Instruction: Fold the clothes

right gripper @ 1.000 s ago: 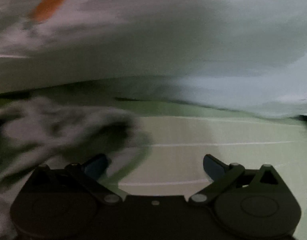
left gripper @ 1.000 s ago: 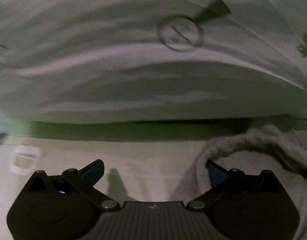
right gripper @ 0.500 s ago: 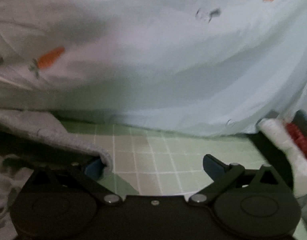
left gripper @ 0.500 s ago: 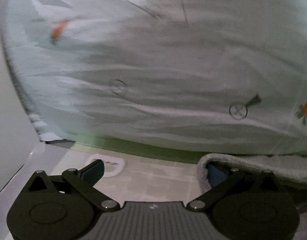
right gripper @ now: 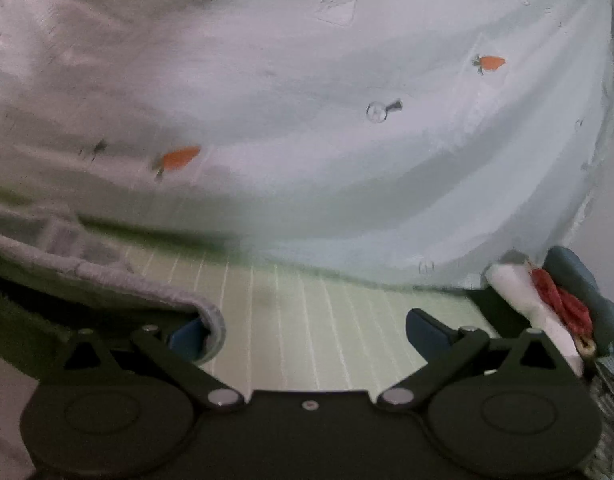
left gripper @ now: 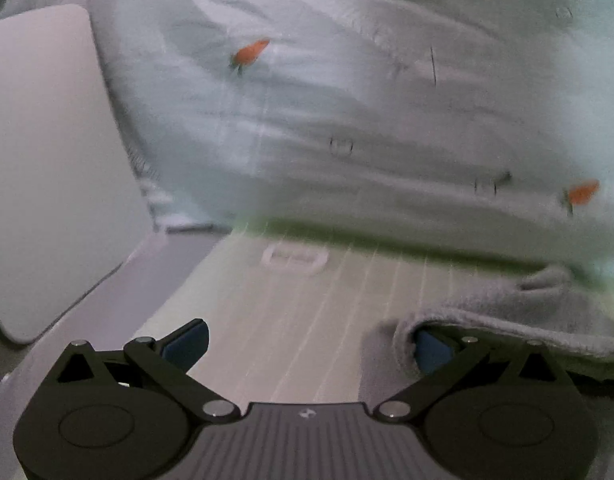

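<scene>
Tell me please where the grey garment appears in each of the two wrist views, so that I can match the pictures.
Left wrist view: the grey garment lies at lower right, draped over the right finger of the left gripper.
Right wrist view: the grey garment lies at lower left, draped over the left finger of the right gripper.
Shared landmark: the pale carrot-print cloth fills the top of both views.
</scene>
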`<act>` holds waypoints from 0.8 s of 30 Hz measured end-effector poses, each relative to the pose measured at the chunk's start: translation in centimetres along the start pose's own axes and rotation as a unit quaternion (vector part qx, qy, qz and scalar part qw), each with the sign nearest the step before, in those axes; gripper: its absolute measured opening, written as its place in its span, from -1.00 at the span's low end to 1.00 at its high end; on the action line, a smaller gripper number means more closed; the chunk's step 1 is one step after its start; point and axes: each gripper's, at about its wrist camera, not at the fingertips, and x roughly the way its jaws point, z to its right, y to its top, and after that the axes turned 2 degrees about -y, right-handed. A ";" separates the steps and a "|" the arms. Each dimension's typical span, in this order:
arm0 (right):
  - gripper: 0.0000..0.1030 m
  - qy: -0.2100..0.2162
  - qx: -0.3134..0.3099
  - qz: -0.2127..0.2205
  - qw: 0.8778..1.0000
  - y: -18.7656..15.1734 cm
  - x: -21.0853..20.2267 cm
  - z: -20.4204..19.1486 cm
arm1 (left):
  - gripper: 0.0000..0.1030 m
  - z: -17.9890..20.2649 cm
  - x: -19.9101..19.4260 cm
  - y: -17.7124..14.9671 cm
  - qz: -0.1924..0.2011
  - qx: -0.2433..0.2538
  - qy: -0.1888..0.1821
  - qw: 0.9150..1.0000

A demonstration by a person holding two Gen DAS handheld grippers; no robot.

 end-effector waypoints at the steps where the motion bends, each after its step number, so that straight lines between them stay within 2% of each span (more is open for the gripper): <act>1: 0.99 0.002 -0.004 -0.010 1.000 -0.8 -0.4 0.0 | 1.00 -0.2 -0.2 -0.9 -0.014 0.007 0.000 1.000; 7: 0.99 0.036 -0.037 -0.086 0.995 -4.4 0.0 -1.3 | 1.00 -0.6 0.4 -5.1 -0.095 0.033 -0.003 0.995; 10: 0.99 0.047 -0.048 -0.103 0.992 -5.1 0.2 -2.0 | 0.99 -0.8 1.0 -5.8 -0.129 0.025 -0.011 0.991; 13: 0.99 0.057 -0.045 -0.104 0.992 -5.1 -0.1 -2.2 | 1.00 -0.6 1.2 -5.9 -0.147 0.035 -0.013 0.988; 16: 0.99 0.073 -0.032 -0.101 0.992 -4.9 -0.5 -1.9 | 1.00 -0.6 0.6 -5.9 -0.137 0.045 -0.027 0.989; 18: 0.99 0.088 -0.014 -0.103 0.991 -5.0 -0.9 -1.5 | 1.00 -1.2 0.1 -5.6 -0.138 0.025 -0.073 0.987; 20: 0.99 0.100 0.003 -0.106 0.989 -5.0 -1.2 -1.1 | 1.00 -1.9 -0.4 -5.3 -0.142 -0.004 -0.128 0.982; 23: 0.99 0.116 0.026 -0.111 0.987 -5.2 -1.7 -0.7 | 1.00 -2.5 -1.2 -5.0 -0.128 -0.016 -0.163 0.978; 24: 0.99 0.121 0.033 -0.113 0.986 -5.2 -1.8 -0.6 | 1.00 -2.6 -1.5 -5.0 -0.123 -0.012 -0.164 0.979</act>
